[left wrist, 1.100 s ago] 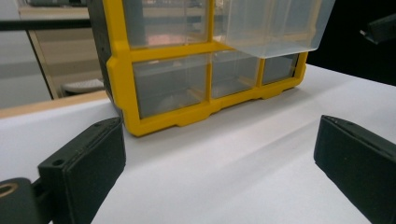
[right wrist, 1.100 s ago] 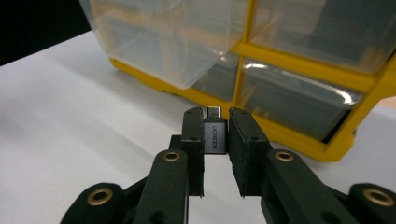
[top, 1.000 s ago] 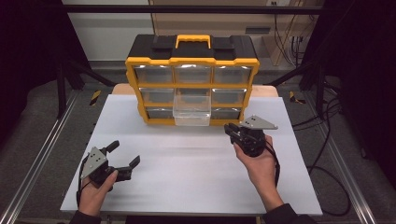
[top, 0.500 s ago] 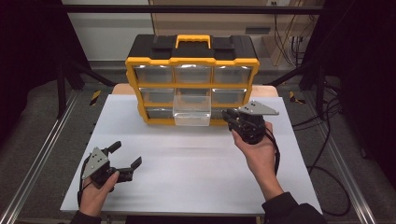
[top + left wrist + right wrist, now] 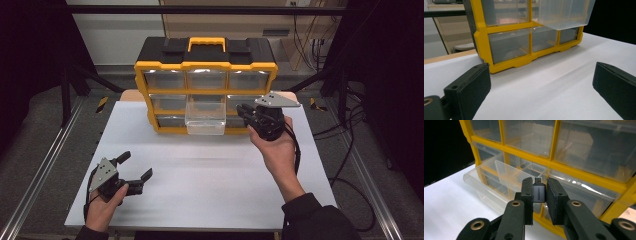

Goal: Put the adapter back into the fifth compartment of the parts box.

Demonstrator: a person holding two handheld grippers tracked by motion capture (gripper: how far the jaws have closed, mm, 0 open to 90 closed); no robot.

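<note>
- White table [image 5: 200,195] fills our workspace, with dark floor and cables around it; a yellow-and-black organizer [image 5: 205,87] stands at the far edge, its rows of clear drawers facing us.
- Our right gripper [image 5: 245,112] has travelled forward over the last second: it was out over the open table and now sits up against the organizer's right half, just beside the open drawer [image 5: 205,120].
- Its jaws are clamped on a small grey adapter [image 5: 539,193], marked UGREEN, with a metal plug tip pointing up and away from us; the adapter [image 5: 242,108] is too small to make out well from the high view.
- From the right gripper view the open drawer [image 5: 499,173] lies ahead and to the left of the adapter, its dividers visible and the near compartments apparently empty.
- Our left gripper [image 5: 135,170] has not moved; it rests near the front left of the table, jaws spread wide with nothing between them, well apart from the organizer [image 5: 506,45].
- We judge the carry is nearly done: what remains is shifting over the drawer and letting the adapter drop into a compartment.
</note>
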